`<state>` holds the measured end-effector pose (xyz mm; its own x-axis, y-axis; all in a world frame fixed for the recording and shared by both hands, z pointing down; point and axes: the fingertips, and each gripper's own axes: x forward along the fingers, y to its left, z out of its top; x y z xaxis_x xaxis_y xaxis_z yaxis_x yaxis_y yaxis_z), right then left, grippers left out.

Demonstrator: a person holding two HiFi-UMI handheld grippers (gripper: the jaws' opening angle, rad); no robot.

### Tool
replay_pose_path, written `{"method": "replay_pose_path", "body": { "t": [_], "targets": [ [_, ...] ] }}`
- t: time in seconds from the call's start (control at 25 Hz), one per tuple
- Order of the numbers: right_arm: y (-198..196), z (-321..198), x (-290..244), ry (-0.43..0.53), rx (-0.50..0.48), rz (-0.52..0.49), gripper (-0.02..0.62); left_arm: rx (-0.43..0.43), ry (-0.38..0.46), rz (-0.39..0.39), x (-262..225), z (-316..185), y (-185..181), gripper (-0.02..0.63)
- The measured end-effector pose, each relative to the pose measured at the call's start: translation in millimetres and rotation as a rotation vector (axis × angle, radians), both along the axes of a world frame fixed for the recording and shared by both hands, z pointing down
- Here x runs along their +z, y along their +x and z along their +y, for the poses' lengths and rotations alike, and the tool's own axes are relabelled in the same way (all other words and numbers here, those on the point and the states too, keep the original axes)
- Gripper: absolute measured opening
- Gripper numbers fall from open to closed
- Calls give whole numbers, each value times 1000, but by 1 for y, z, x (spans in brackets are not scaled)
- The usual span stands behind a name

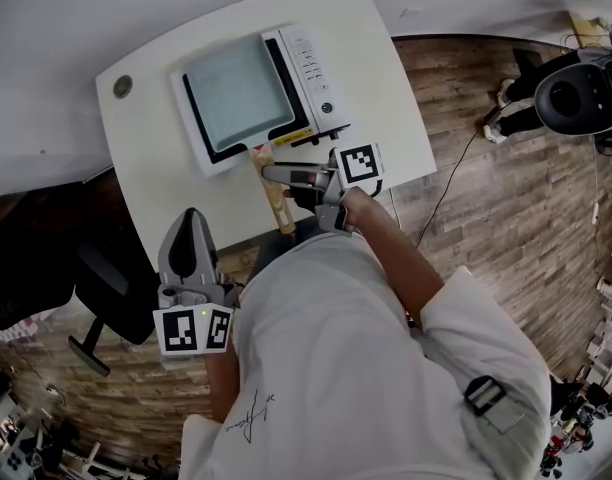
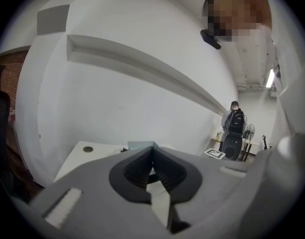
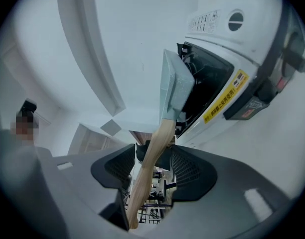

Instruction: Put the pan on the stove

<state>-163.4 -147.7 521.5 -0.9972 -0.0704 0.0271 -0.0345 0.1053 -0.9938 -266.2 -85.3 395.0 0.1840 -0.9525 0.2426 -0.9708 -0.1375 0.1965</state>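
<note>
Pan [image 1: 238, 98] sits flat on the stove [image 1: 316, 63], on the white table [image 1: 146, 183]. Judging from that, placing looks done; only backing out is left.

Risks, my call:
- My right gripper [image 3: 152, 156] has the pan's wooden handle [image 1: 278, 196] running between its jaws. If I pull back at an angle or lift while backing off, a pad could catch the handle and drag or swing the pan off the burner.
- The handle sticks out past the stove front toward the table edge on my side, close to my body. A bump from my arm or torso could turn the pan.
- The pan is square and light-looking. A sideways nudge at the handle end would probably rotate it rather than slide it, leaving it skewed on the stove.
- Safest exit looks like straight back along the handle line, with no twist.

Jaws:
- Right: spread wide, gripping nothing. The handle passes through the gap, closer to one pad, and clear space shows on the other side. I can't tell if it brushes the near pad.
- My left gripper [image 1: 191, 220]: jaws closed together and empty, held low at my left side, near the table edge and well apart from the pan.
</note>
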Motion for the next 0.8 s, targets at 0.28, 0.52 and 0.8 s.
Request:
{"method": "replay_pose_path", "body": {
  "t": [0.28, 0.52, 0.8],
  "targets": [
    [23, 3, -8, 142, 20, 73, 204, -10, 15, 6, -3, 8, -2, 3],
    [47, -5, -18, 174, 111, 144, 202, 24, 49, 6, -10, 5, 0, 3],
    [70, -7, -40, 291, 185, 250, 178, 47, 73, 26, -14, 6, 4, 3]
  ]
}}
